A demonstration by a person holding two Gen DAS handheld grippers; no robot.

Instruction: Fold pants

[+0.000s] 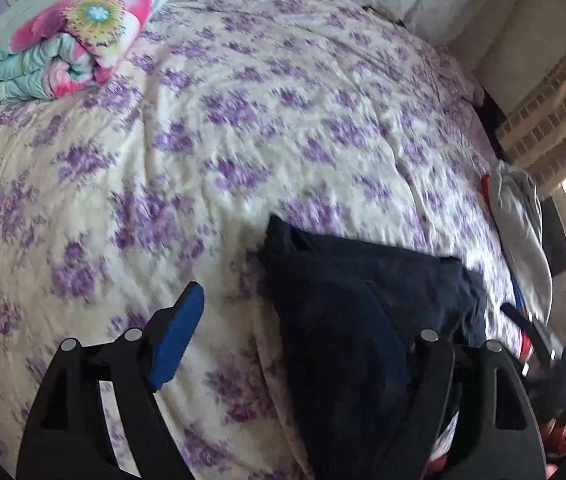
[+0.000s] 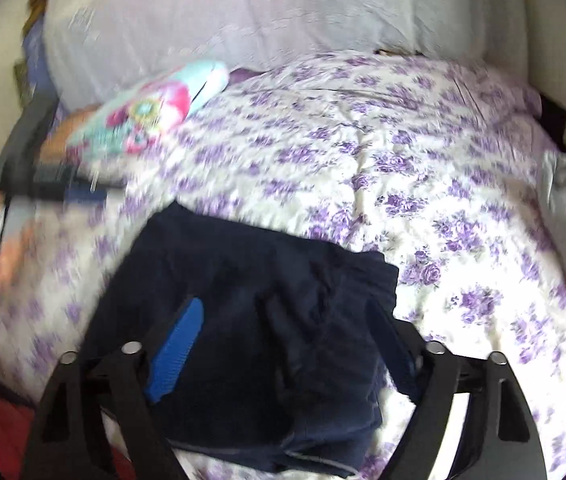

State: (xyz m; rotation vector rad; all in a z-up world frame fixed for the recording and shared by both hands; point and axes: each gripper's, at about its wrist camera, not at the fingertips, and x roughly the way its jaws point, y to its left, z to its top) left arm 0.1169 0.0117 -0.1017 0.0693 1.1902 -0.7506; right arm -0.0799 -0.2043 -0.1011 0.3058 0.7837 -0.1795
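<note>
Dark navy pants (image 2: 251, 320) lie folded into a compact block on the bed's purple-flowered sheet (image 2: 423, 184). In the left wrist view the pants (image 1: 347, 312) lie at the lower right. My left gripper (image 1: 283, 328) is open and empty, its blue left pad over the sheet and its right finger over the pants. My right gripper (image 2: 287, 340) is open above the pants, one blue pad on each side, holding nothing. The left gripper, held in a hand, also shows blurred at the left of the right wrist view (image 2: 43, 188).
A folded floral quilt (image 1: 55, 36) lies at the bed's far left. A white headboard cushion (image 2: 263, 8) stands at the back. A grey garment (image 1: 523, 232) lies at the bed's right edge, with red and blue cloth beside it.
</note>
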